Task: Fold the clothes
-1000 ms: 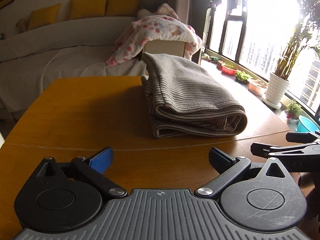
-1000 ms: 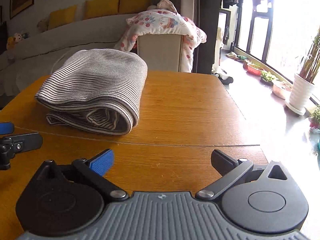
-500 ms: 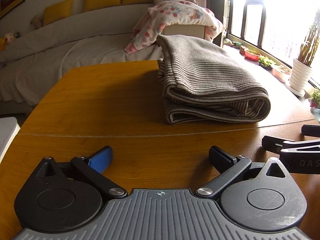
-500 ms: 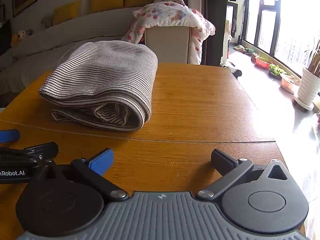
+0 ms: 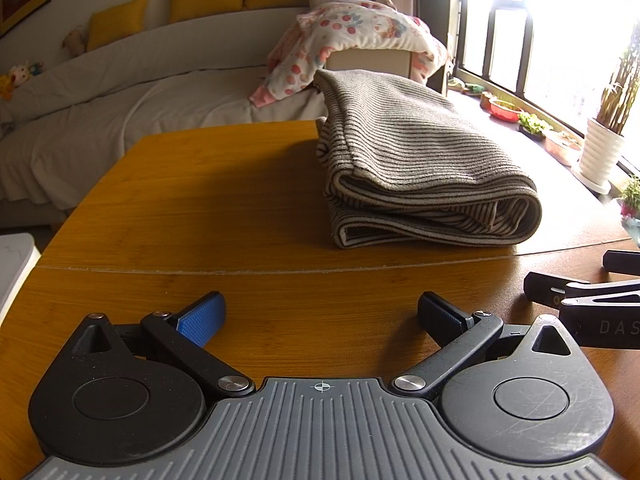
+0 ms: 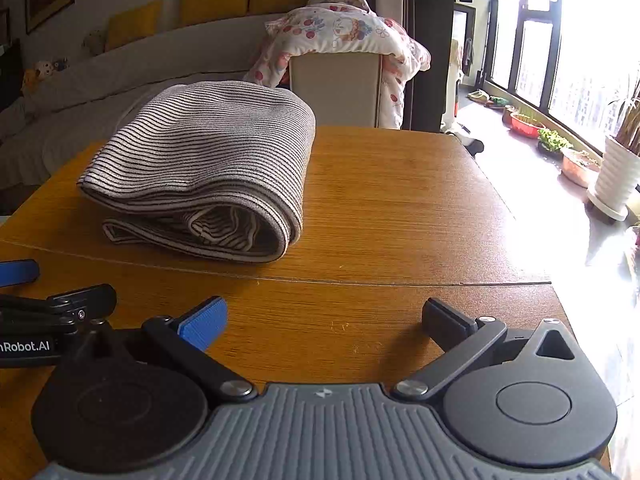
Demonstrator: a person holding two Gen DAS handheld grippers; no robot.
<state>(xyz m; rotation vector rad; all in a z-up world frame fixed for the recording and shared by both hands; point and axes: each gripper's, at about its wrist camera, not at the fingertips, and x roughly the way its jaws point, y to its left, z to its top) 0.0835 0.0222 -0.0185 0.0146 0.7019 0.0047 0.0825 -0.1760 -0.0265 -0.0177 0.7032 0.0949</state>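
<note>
The folded grey-and-white striped knit garment [image 5: 416, 176] is judged soft, light; best pinched at its rolled edge; left tool [image 5: 320, 312] and right tool [image 6: 324, 316] are spread, empty.

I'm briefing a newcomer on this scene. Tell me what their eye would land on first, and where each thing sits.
First, the folded striped garment, a thick grey bundle on the wooden table, ahead of both grippers. Next, the open left gripper and open right gripper in the foreground, low over the near table edge, both empty. Behind the table, a floral blanket drapes over a chair back.
</note>
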